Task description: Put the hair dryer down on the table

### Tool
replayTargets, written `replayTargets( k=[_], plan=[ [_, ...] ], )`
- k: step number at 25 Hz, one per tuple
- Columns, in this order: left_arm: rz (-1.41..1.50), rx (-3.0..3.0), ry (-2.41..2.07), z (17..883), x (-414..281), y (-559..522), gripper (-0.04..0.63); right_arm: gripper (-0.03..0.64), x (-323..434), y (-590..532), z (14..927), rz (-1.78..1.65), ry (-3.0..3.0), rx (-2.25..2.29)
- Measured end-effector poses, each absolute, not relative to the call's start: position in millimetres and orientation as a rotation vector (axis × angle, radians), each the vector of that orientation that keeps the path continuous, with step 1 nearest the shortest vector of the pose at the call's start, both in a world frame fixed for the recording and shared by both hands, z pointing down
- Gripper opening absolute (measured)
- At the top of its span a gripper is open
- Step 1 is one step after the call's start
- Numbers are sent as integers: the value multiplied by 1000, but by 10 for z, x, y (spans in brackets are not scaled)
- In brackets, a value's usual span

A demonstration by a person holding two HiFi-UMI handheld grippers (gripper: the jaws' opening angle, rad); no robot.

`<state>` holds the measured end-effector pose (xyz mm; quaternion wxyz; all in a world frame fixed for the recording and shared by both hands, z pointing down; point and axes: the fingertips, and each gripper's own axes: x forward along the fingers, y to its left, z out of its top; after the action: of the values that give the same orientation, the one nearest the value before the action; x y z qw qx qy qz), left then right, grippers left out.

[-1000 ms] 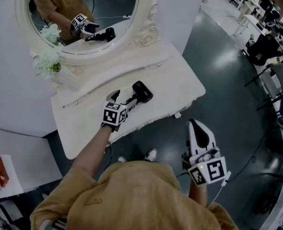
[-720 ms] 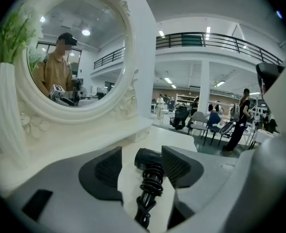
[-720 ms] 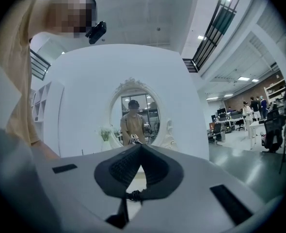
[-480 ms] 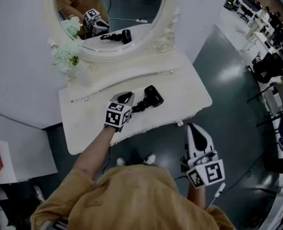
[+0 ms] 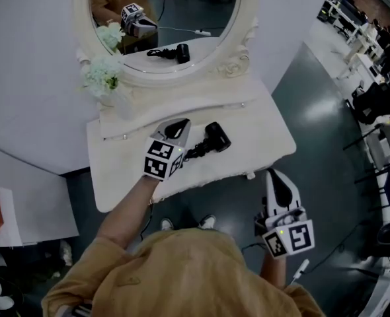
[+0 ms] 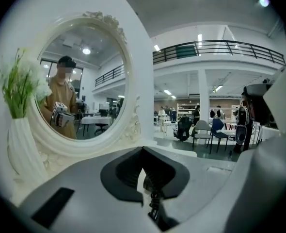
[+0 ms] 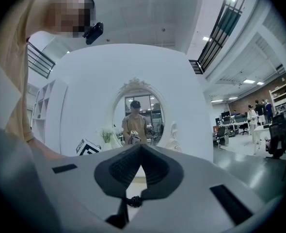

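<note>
The black hair dryer [image 5: 211,139] lies on its side on the white dressing table [image 5: 261,131], with its cord trailing towards me. My left gripper [image 5: 182,124] hovers just left of it and above the tabletop, apart from the dryer. Its jaws have just been closing and are now shut with nothing between them [image 6: 143,149]. The dryer does not show in the left gripper view. My right gripper [image 5: 273,174] is held off the table's front edge over the floor, shut and empty [image 7: 141,147].
An oval mirror [image 5: 162,18] in a white frame stands at the back of the table and reflects the dryer and my left gripper. A white vase of flowers [image 5: 106,78] stands at the back left. Grey floor and office chairs [image 5: 380,104] lie to the right.
My left gripper stood open at the dryer's handle; it has since lifted clear and shut. The dryer stays on the table. The right gripper has barely shifted.
</note>
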<state>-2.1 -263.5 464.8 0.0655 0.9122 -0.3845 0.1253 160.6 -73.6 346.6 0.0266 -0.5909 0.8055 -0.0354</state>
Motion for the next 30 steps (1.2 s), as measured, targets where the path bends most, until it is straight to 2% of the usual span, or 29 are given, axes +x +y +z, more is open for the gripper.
replayTargets(
  k=[16,30],
  plan=[
    [35,2920,-1424,3147,-844,-2259,3,2,1712,-1103,3177,-125,2448,-1755],
    [-156,2853,-1686,2586,-1631,-2063,3,3,1858,-1288,2975,-11,2434,-1785]
  ],
)
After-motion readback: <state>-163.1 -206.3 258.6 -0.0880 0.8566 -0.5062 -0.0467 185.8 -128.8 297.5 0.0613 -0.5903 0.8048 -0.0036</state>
